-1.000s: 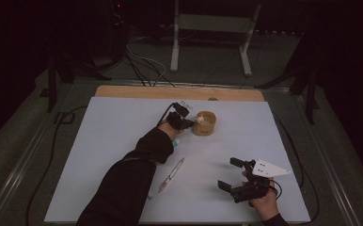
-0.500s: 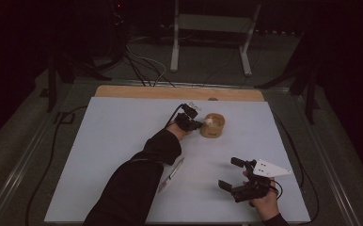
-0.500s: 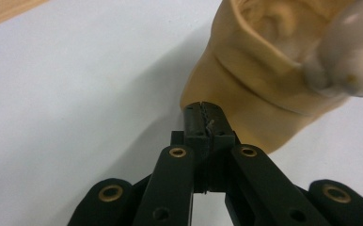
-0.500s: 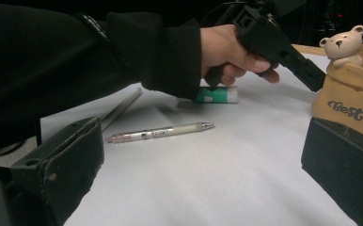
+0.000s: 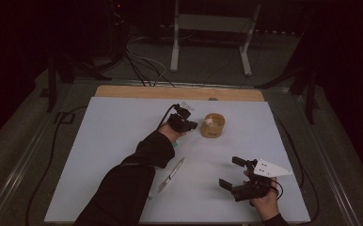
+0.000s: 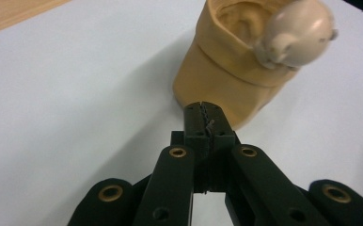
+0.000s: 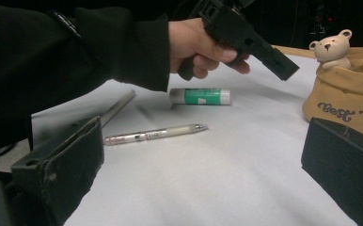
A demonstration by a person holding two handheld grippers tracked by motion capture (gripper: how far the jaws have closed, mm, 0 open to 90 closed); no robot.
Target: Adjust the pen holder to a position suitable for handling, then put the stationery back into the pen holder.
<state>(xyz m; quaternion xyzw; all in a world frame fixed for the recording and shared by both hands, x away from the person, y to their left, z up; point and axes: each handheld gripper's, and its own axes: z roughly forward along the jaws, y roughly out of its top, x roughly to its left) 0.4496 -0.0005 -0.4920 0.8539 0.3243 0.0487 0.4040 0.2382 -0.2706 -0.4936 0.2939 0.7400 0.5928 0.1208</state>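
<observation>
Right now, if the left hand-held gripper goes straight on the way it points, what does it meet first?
The left hand-held gripper, jaws shut, points at the tan bag-shaped holder with the small bear figure. It would likely meet the holder's lower side wall first; the gap between them looks small, though depth is hard to judge.

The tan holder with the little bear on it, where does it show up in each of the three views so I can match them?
High view: the tan holder stands right of centre on the white mat, just right of the left gripper.
Left gripper view: upper right, just beyond the shut jaws.
Right gripper view: far right edge, partly cut off.
Shared landmark: the bear figure on its rim.
</observation>
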